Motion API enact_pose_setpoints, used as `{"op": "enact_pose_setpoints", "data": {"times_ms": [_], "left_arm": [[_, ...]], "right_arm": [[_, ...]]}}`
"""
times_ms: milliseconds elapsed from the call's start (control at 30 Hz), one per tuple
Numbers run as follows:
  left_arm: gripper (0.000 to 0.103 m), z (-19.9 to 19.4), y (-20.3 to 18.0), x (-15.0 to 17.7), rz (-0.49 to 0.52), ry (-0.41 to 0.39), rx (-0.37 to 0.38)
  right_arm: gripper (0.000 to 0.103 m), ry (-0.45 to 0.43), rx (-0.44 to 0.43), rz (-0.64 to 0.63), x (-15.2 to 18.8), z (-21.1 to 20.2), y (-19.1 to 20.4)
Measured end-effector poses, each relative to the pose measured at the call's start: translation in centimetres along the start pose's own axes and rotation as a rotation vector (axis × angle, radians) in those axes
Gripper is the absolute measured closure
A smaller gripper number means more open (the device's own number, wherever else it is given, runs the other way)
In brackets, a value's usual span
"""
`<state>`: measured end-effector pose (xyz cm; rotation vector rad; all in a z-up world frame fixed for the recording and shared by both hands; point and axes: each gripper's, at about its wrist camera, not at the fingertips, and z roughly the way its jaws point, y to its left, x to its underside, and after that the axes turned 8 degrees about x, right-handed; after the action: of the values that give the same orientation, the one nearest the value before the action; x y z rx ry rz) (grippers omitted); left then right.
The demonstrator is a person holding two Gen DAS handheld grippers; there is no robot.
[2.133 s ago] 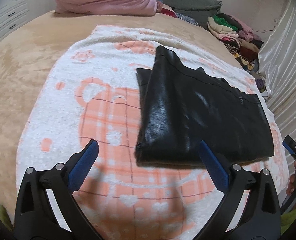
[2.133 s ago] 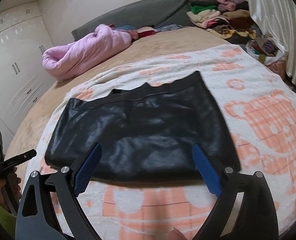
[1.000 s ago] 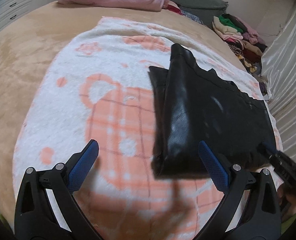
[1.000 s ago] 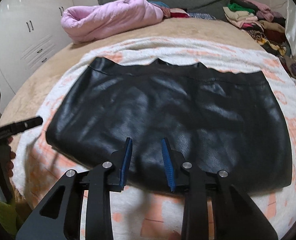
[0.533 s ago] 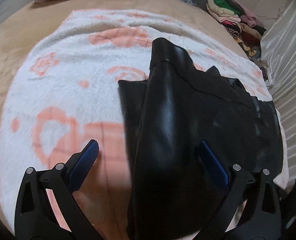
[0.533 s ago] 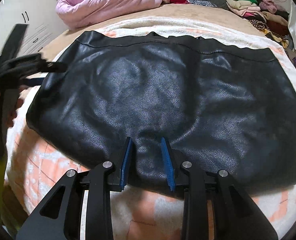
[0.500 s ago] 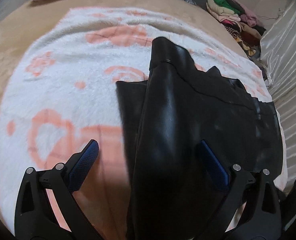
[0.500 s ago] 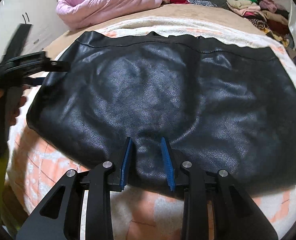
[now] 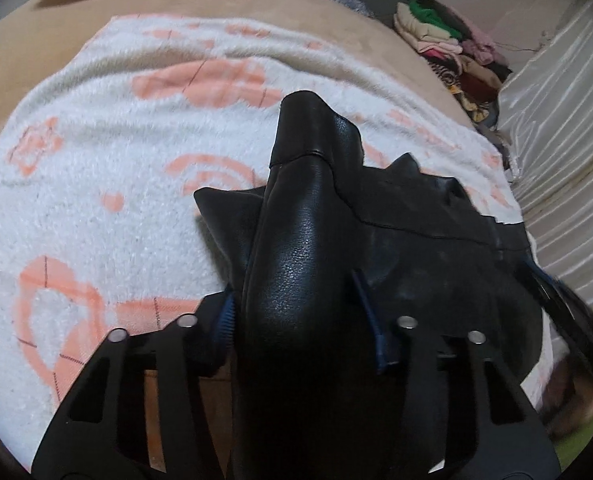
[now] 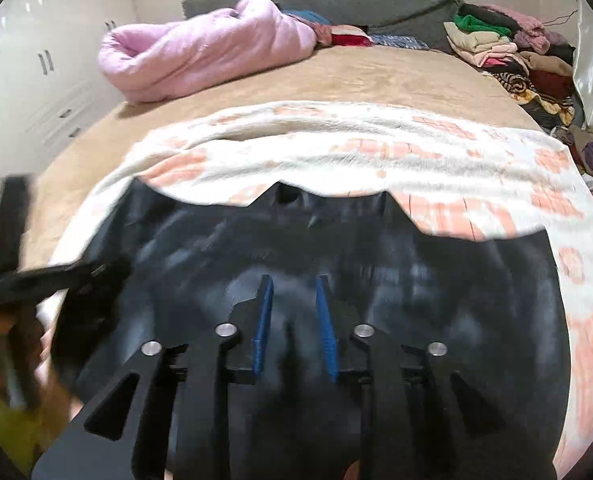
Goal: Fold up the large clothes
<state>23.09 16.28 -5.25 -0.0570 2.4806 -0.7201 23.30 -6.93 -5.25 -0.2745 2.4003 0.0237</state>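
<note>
A home bedroom: wide bed (image 10: 376,76), pink quilt (image 10: 200,60), white wardrobe (image 10: 36,76), stacked clothes (image 10: 508,52).

The black skirt (image 9: 296,264) is showing a glossy, finely grained, leather-like surface. The towel (image 9: 96,184) under it is looking fluffy and matt, and the tan bedspread (image 10: 376,76) is looking like soft plush. The curtain (image 9: 568,120) is shining like satin. The wardrobe doors (image 10: 36,60) are gleaming smooth. The pink quilt (image 10: 200,56) is looking soft and puffy.
</note>
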Motion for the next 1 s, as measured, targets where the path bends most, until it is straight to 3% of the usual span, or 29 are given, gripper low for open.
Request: {"op": "enact_pose_setpoints", "data": {"times_ms": [67,167,300,400,467,633,833,933,1000], "left_arm": [[0.066,-0.3,-0.2,-0.1,0.01,-0.004,0.01],[0.069,-0.5,-0.4,-0.4,0.018,-0.011,0.03],[0.073,-0.6,-1.0,-0.6,0.045,-0.02,0.02],[0.074,-0.7,-1.1,-0.6,0.041,-0.023,0.023],[0.074,-0.9,-1.1,-0.6,0.042,-0.027,0.031],[0.075,-1.0,-1.3,-0.7,0.057,-0.025,0.026],[0.076,-1.1,-1.5,-0.9,0.059,-0.014,0.018],[0.078,-1.2,-1.9,-0.9,0.07,-0.005,0.007],[0.078,-1.3,-2.1,-1.1,0.073,0.001,0.003]], "right_arm": [[0.085,0.042,0.007,0.017,-0.8,2.3,-0.1],[0.085,0.174,-0.006,0.041,-0.3,6.6,-0.2],[0.085,0.166,-0.023,0.041,0.4,8.0,-0.5],[0.085,0.111,-0.054,0.063,0.4,5.0,-0.9],[0.085,0.037,-0.12,0.08,1.4,1.0,-1.0],[0.085,-0.012,-0.098,0.004,5.8,-4.6,0.3],[0.077,0.103,-0.09,-0.015,11.1,-3.0,0.7],[0.076,0.111,-0.099,0.02,11.1,-2.9,0.4],[0.068,0.054,-0.09,-0.028,10.7,-4.4,1.4]]}}
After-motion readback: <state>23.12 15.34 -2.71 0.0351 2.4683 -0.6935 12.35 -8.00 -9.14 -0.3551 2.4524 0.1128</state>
